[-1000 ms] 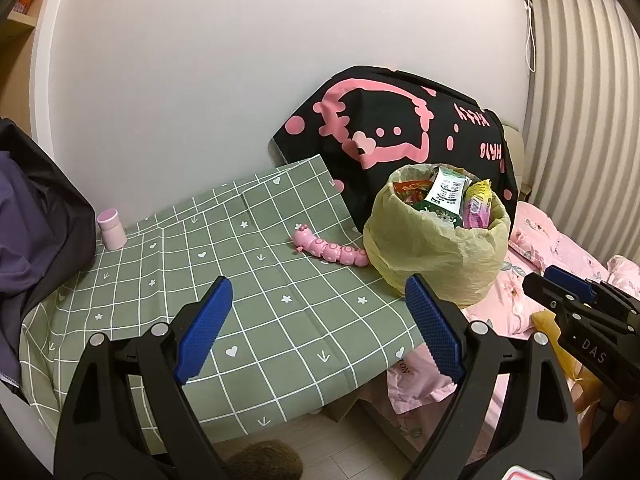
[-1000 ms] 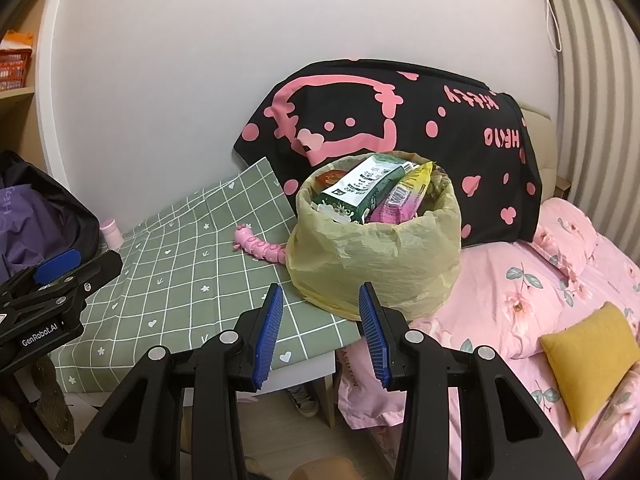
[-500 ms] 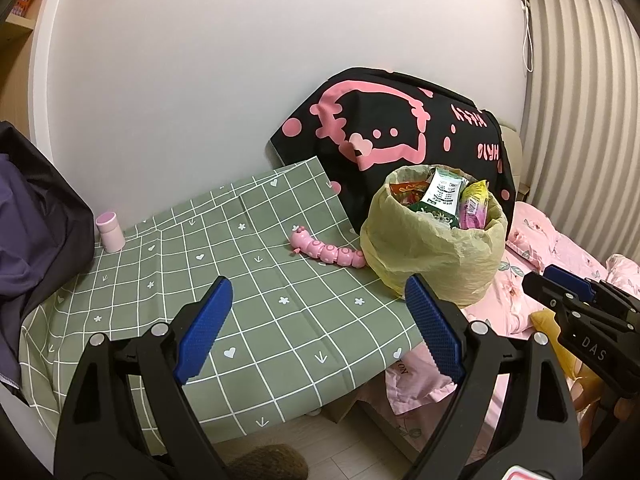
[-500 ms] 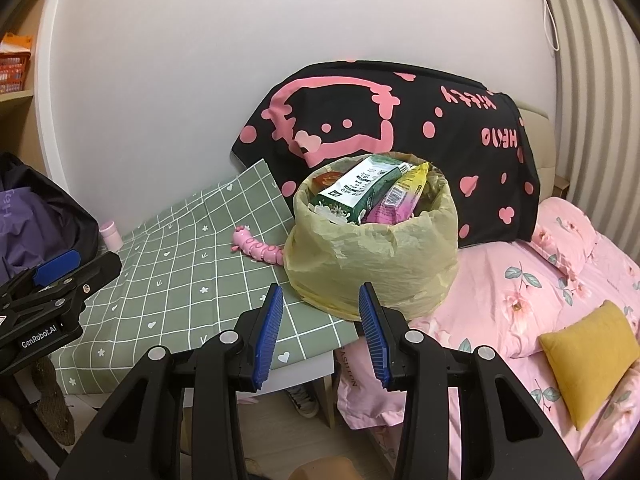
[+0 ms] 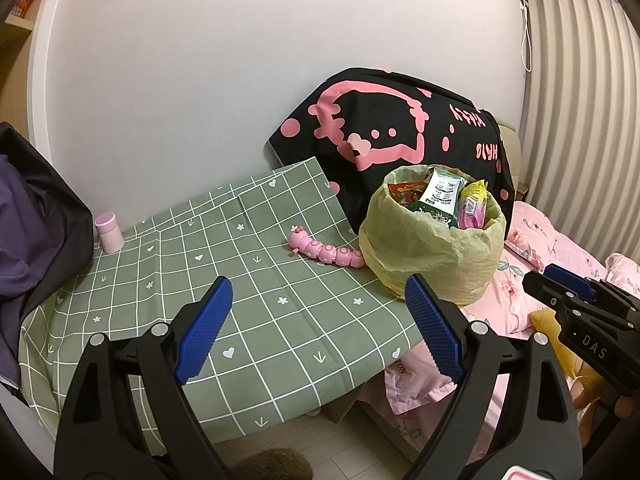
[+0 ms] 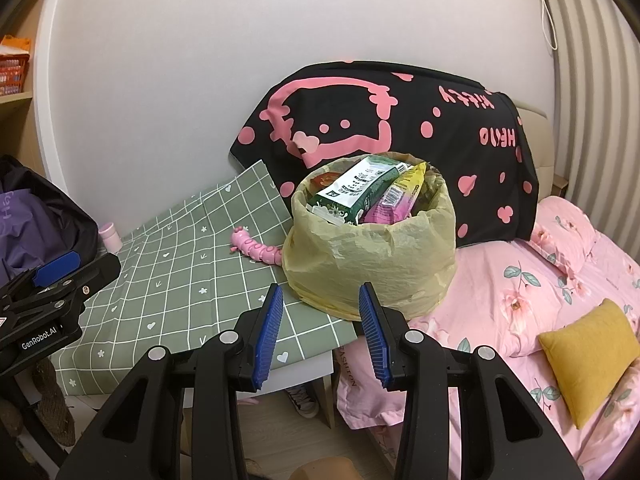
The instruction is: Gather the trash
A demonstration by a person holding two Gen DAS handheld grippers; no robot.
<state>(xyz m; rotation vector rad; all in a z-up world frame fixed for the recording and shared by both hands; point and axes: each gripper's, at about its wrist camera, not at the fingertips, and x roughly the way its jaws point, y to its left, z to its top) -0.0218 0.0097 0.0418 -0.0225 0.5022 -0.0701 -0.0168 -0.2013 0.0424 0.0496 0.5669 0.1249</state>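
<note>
1. The left gripper [image 5: 318, 330] was spread wide and empty; the right gripper [image 6: 320, 334] was parted narrower, nothing held.
2. Nothing had shifted since a second before.
3. Wrappers [image 6: 360, 196] were packed in the yellow-lined bin [image 6: 372, 260] at the table's [image 5: 256, 320] edge, so collection was judged nearly finished.

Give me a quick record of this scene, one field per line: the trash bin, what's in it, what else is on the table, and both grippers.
bin: trash bin lined with a yellow bag, at the table's end by the bed
contents: snack wrappers, filled to the rim
table: green checked cloth; pink caterpillar toy against the bin; pink cup by the wall
left gripper: open, empty
right gripper: open, empty, facing the bin
</note>
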